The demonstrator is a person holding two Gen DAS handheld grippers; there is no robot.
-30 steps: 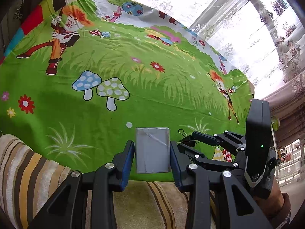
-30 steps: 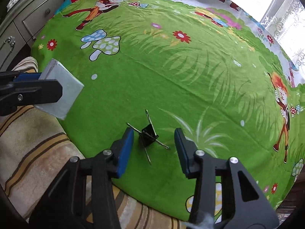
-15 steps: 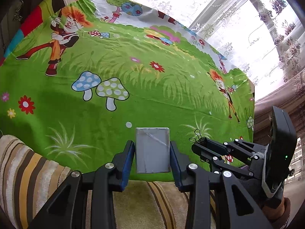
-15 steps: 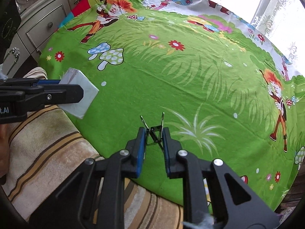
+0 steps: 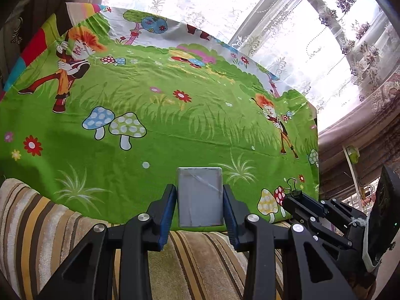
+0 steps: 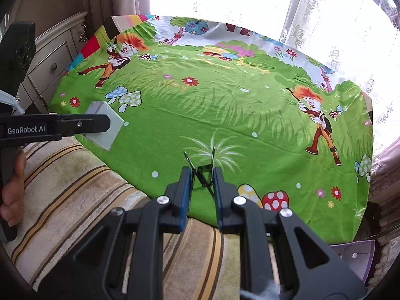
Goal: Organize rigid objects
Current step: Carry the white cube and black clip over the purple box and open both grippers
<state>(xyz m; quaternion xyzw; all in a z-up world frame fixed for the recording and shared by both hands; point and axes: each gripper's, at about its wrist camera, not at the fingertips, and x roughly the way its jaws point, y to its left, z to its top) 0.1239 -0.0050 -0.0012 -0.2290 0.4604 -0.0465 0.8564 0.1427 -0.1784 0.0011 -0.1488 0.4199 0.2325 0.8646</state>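
Above the green cloth [image 6: 225, 115], right gripper [image 6: 202, 177] clamps a black binder clip [image 6: 203, 173]; left gripper [image 5: 200, 197] clamps a grey box [image 5: 200, 196].

"GenRobot.AI" on left tongs [image 6: 105, 125]

Gray box [image 5: 200, 197]: flat, rectangular, pale gray with faint scratch lines and rounded corners; clamped by its two long sides, its flat face up toward the camera, above the near edge of the green cloth.
Binder clip [image 6: 203, 175]: small, black, both wire handles sticking up toward 12 o'clock; pinched by its sides, off the cloth, at 3 o'clock from the box.
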